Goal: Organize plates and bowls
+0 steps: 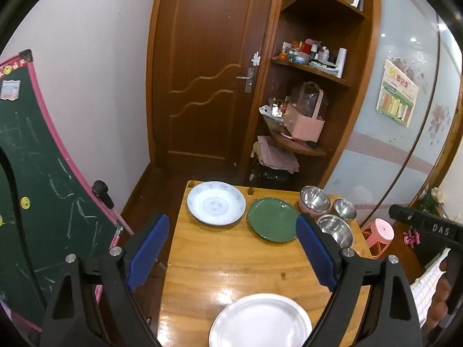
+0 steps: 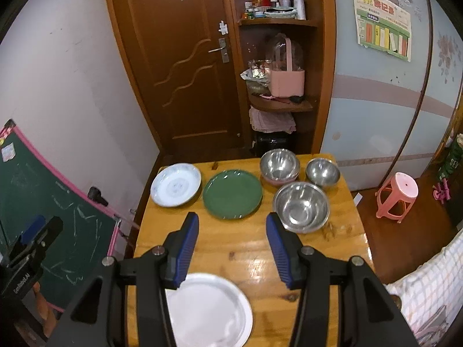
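On the wooden table point(image 1: 231, 260) point(image 2: 246, 248) lie a white-blue patterned plate point(image 1: 216, 203) point(image 2: 175, 184) at the far left, a green plate point(image 1: 273, 219) point(image 2: 232, 193) beside it, and a plain metal plate point(image 1: 260, 322) point(image 2: 207, 309) at the near edge. Three steel bowls stand at the far right: one in a pink bowl point(image 1: 314, 199) point(image 2: 279, 166), a small one point(image 1: 344, 208) point(image 2: 322, 171), a larger one point(image 1: 335, 230) point(image 2: 301, 206). My left gripper point(image 1: 233, 253) is open and empty above the table. My right gripper point(image 2: 233, 248) is open and empty above the table.
A green chalkboard with a pink frame point(image 1: 37, 173) point(image 2: 43, 202) leans left of the table. A wooden door point(image 1: 202, 72) and shelves point(image 1: 306, 101) stand behind. A pink stool point(image 1: 379, 235) point(image 2: 398, 195) stands at the right. The other gripper shows at the edge point(image 1: 434, 231) point(image 2: 29, 248).
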A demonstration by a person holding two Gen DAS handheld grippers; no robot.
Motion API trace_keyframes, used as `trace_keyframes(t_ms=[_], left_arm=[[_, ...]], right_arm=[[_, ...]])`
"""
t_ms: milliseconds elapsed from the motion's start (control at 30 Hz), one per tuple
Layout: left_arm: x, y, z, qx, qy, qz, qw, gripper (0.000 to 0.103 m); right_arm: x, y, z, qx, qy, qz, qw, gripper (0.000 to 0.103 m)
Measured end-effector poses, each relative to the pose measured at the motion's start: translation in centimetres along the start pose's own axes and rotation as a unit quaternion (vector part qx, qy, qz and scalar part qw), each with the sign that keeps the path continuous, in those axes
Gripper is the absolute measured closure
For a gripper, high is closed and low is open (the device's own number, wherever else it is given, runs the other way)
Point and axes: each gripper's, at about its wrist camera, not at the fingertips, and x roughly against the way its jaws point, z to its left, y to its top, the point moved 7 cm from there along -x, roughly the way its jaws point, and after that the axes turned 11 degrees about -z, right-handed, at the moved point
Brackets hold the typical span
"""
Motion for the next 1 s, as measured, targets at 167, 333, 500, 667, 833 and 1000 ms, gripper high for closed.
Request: trace_keyframes(t_ms=[167,333,500,667,833,1000], left_arm=[[-5.9,-0.2,-0.8,-0.001,0.01,0.042,0.9991,0.014],[-13.6,-0.7,-1.5,-0.015,0.029,0.075,0.9966,0.014],[-21.9,-3.5,-2.7,0.008,0.014,0.141,0.9899,0.014],[-28.8,-7.9,-4.1,0.02,0.007,0.206,0.9783,0.014],[-34.0,-12.1,-4.7,0.006,0.016,0.257,0.9661,0.014],[-37.2,-15.1,-4.0,0.02,0.022,0.291,0.9562,0.014]], right_arm=[[-4.1,2.4,-1.8,-0.014,-0.006,0.01,1.0,0.054],[-9.4,2.8,-3.2,-0.008,-0.012,0.04,0.999,0.054],[-15.4,2.1,-5.2,-0.021,-0.009,0.079,0.997,0.054],[-21.5,0.3,-7.2,-0.039,-0.002,0.117,0.992,0.054],[-26.8,-1.8,-8.3,-0.068,0.006,0.158,0.985,0.054],[-31.7,-3.8,-7.4,-0.072,0.026,0.195,0.978,0.054]])
